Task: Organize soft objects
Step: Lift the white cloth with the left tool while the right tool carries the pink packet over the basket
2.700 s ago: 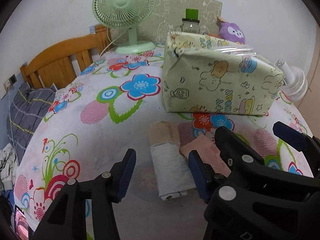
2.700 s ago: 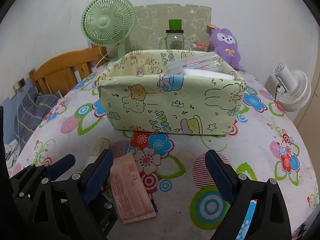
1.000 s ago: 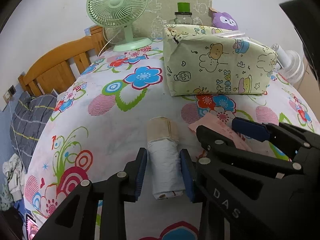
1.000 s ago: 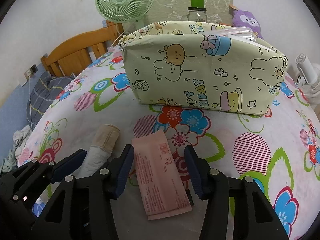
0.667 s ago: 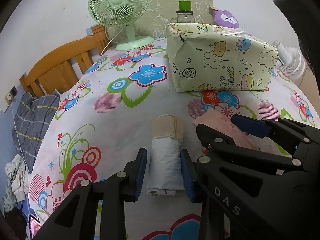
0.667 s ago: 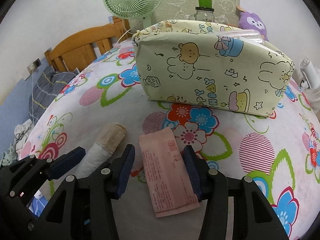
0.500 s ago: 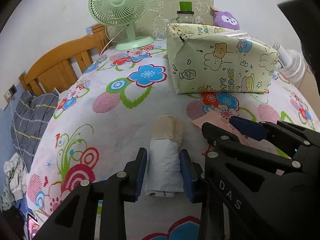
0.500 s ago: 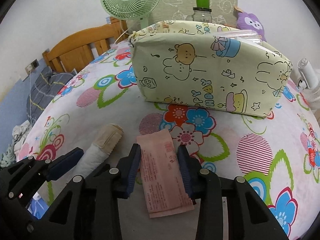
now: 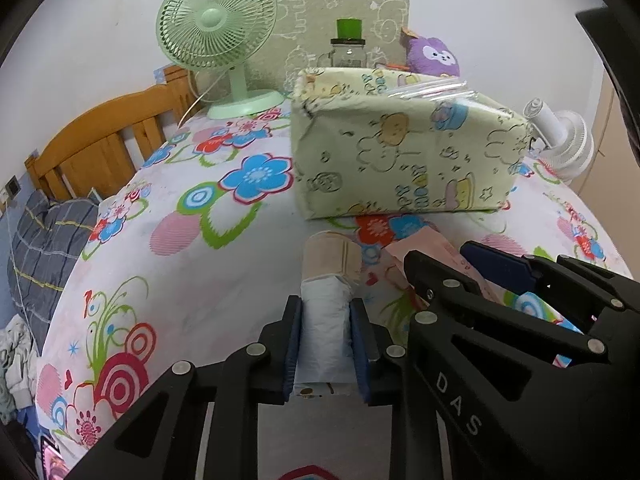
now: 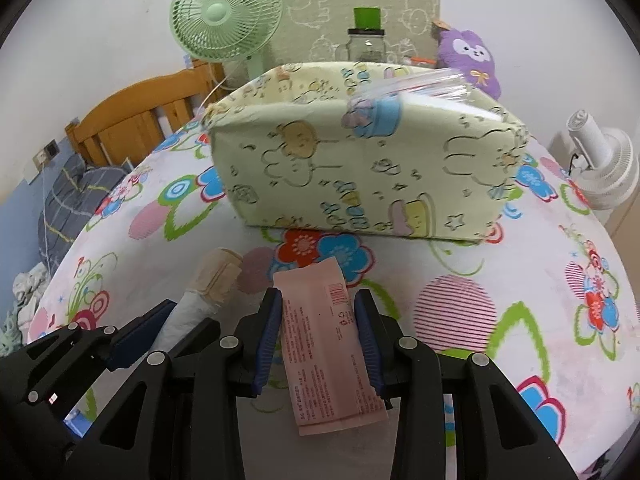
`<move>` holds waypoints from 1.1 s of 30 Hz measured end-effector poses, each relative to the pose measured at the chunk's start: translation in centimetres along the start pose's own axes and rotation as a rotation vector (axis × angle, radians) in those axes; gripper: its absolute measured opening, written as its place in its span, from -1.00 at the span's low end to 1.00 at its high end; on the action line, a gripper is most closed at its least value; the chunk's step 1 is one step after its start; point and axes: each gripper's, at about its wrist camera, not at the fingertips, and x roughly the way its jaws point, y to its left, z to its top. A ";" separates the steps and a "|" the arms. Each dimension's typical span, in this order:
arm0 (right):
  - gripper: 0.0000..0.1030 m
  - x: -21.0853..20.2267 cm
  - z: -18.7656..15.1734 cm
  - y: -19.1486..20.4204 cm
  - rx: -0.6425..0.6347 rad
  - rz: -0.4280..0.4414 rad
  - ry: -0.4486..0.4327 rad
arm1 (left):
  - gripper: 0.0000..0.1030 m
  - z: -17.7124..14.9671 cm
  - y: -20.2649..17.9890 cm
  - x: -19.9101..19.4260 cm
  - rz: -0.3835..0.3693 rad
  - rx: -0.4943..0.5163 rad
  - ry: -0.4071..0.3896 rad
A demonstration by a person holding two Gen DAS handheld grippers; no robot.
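Two soft things are being gripped: the white roll (image 9: 325,320) by the left gripper (image 9: 325,354), the pink packet (image 10: 326,344) by the right gripper (image 10: 319,344).

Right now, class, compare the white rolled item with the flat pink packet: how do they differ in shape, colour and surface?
1. Shape: the white roll is a plump cylinder; the pink packet is a thin flat rectangle.
2. Colour: the roll is white with a beige band at its far end; the packet is pink throughout.
3. Surface: the packet carries printed text and a barcode; the roll looks plain.
Shared: each is clamped between tongs, pointing toward the fabric box.
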 end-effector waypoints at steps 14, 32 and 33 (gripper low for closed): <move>-0.21 -3.6 1.4 -2.2 0.027 -0.028 -0.076 | -0.56 2.0 -2.2 -2.6 -0.023 0.003 -0.077; -0.21 -9.5 4.1 -3.3 0.044 -0.040 -0.191 | -0.56 4.8 -3.7 -7.4 -0.026 0.011 -0.190; -0.21 -9.9 4.2 -3.4 0.044 -0.040 -0.199 | -0.57 4.9 -3.7 -7.7 -0.025 0.012 -0.197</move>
